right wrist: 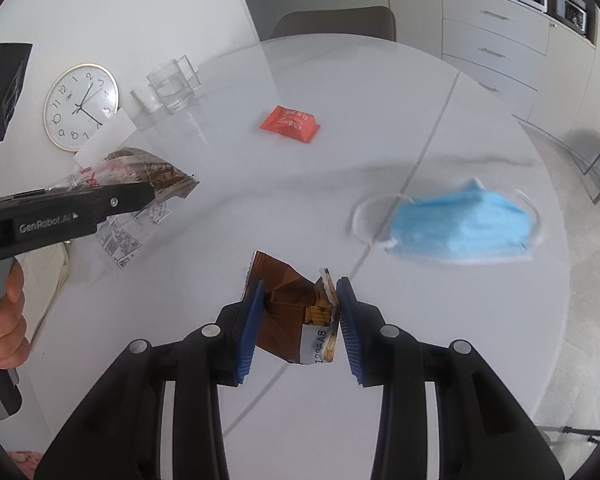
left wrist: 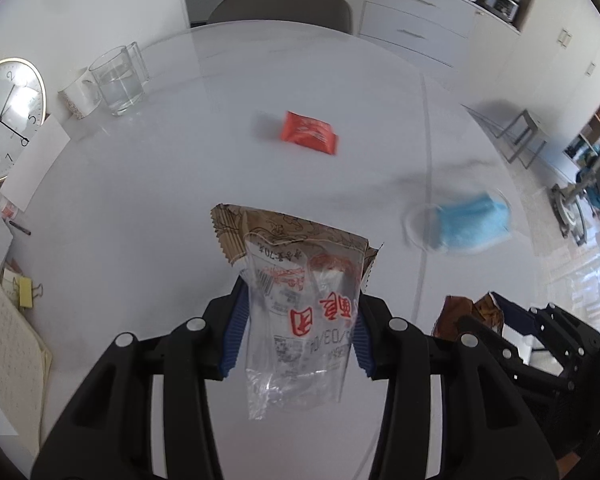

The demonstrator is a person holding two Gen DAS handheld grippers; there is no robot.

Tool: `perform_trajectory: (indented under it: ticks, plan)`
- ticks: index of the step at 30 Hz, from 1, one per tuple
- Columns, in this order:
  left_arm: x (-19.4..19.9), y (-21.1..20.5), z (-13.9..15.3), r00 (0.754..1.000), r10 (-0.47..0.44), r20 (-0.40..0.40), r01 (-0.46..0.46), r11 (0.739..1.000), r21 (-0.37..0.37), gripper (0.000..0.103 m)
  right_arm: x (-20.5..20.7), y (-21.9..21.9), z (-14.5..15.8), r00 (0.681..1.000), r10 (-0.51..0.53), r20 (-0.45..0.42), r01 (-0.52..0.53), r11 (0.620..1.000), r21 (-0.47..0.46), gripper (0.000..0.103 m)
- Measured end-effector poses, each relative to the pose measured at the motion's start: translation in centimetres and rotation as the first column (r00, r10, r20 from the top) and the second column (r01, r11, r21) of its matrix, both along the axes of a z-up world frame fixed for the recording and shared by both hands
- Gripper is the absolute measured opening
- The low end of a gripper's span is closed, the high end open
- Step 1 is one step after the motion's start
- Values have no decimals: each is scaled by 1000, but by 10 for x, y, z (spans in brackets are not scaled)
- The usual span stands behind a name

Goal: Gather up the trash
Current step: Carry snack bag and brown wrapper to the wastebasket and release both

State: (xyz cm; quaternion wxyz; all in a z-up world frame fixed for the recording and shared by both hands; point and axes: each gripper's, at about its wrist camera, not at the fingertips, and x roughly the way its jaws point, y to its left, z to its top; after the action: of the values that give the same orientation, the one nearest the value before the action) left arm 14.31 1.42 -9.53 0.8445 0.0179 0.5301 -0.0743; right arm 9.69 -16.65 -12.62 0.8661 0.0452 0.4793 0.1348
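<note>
- White round table [right wrist: 380, 128] fills both views; a red packet [right wrist: 291, 123] and a blue face mask [right wrist: 460, 228] lie on it, well apart, uncollected.
- Left gripper [left wrist: 300, 320] clamps a clear printed wrapper [left wrist: 300, 340] with a brown bag behind; right gripper [right wrist: 300, 316] clamps a crumpled brown wrapper [right wrist: 290, 300]; both lifted.
- Everything looks light, limp, slippery; pinch mid-body, or the mask's bunched fold.
- No bin shows; mask edges blur.
</note>
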Motion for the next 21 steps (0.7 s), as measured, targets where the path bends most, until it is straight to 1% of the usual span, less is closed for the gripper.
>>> perform_trajectory:
  ticks: [5,7,11,12,15,17,18,21]
  plan:
    - [-58,-28,10,995,-95,-6,95,995,-4,45,-58,-23,11,998,-56,4,56,998,8,38]
    - [-78,-39,10,991,-136,-19,135,991,-18,45,-81,-34,14,996,-85,2,85,996,10,38]
    - [-118,-65,7,972,-229,-53,227,973,-48,45,-123,-59,14,989,-148,-5,148,989,22,38]
    - [-126,-73,6,966,-253,-60,250,967,-53,45,-133,-66,12,986,-167,-10,167,986,27,38]
    - [-153,-105,0,936,-344,-71,339,938,-77,45,-164,-94,3,971,-238,-36,239,970,32,38]
    - [-163,-124,-3,918,-389,-75,382,920,-94,45,-184,-116,-4,956,-288,-53,289,957,21,38]
    - [-170,-138,-6,902,-423,-80,414,904,-112,45,-193,-127,-8,949,-311,-61,312,950,16,38]
    - [-178,-170,-13,873,-478,-93,464,875,-139,45,-218,-159,-21,924,-372,-86,373,928,-7,39]
